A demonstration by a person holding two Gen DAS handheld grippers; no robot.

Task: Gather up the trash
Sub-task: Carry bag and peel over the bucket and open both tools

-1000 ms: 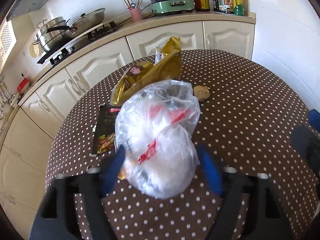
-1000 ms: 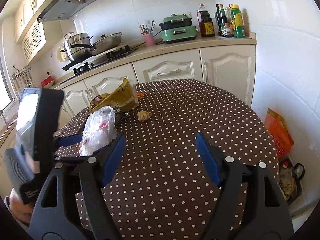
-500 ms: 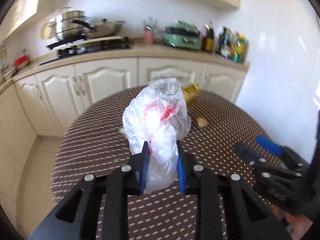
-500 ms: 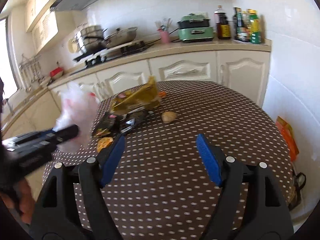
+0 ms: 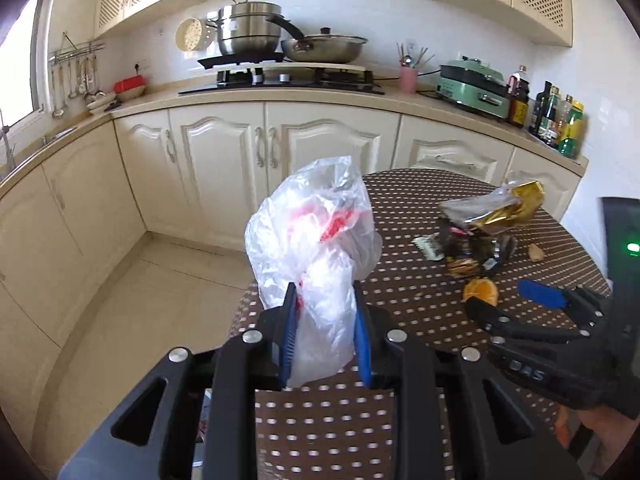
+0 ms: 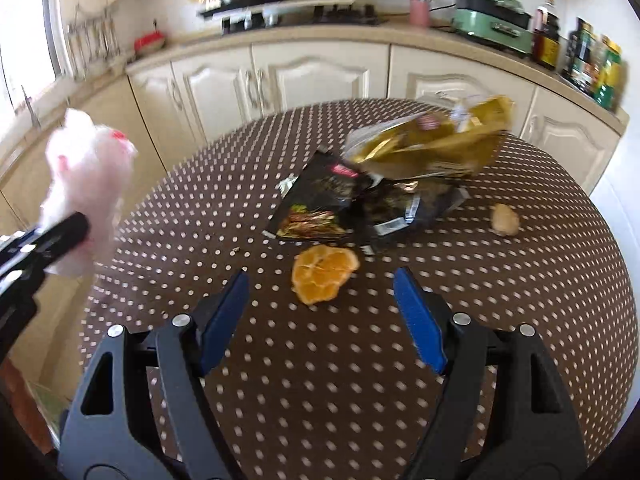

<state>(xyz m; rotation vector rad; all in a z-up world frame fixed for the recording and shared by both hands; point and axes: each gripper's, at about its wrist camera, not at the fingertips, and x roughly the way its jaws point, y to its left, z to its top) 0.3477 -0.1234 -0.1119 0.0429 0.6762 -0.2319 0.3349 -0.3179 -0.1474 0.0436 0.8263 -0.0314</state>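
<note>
A round table under a brown cloth with white dots (image 6: 500, 300) carried the remaining litter. A flattened orange peel (image 6: 323, 273) lay nearest the right gripper, just ahead of its fingertips. Behind the peel sat a black foil snack packet with a food picture (image 6: 316, 208), touching a second crumpled dark wrapper (image 6: 412, 208), and a gold foil bag (image 6: 432, 144) leaned across the top of both. A small beige lump (image 6: 505, 219) lay apart, to the right of the wrappers. Beyond the table ran cream cabinets (image 5: 224, 160) and a counter with a gas hob (image 5: 280, 80), a steel stockpot (image 5: 248, 30), a lidded steel wok (image 5: 324, 46) and a green electric cooker (image 5: 472, 84).

The left gripper (image 5: 324, 340) was pinching a crumpled clear plastic bag with red print (image 5: 316, 248), its blue pads pressed against the bag's lower part; the bag stood up above the fingers, held in the air near the table's edge. The right gripper (image 6: 320, 312) hovered over the cloth with its blue-padded fingers spread wide, touching nothing, the peel lying just beyond the gap.
</note>
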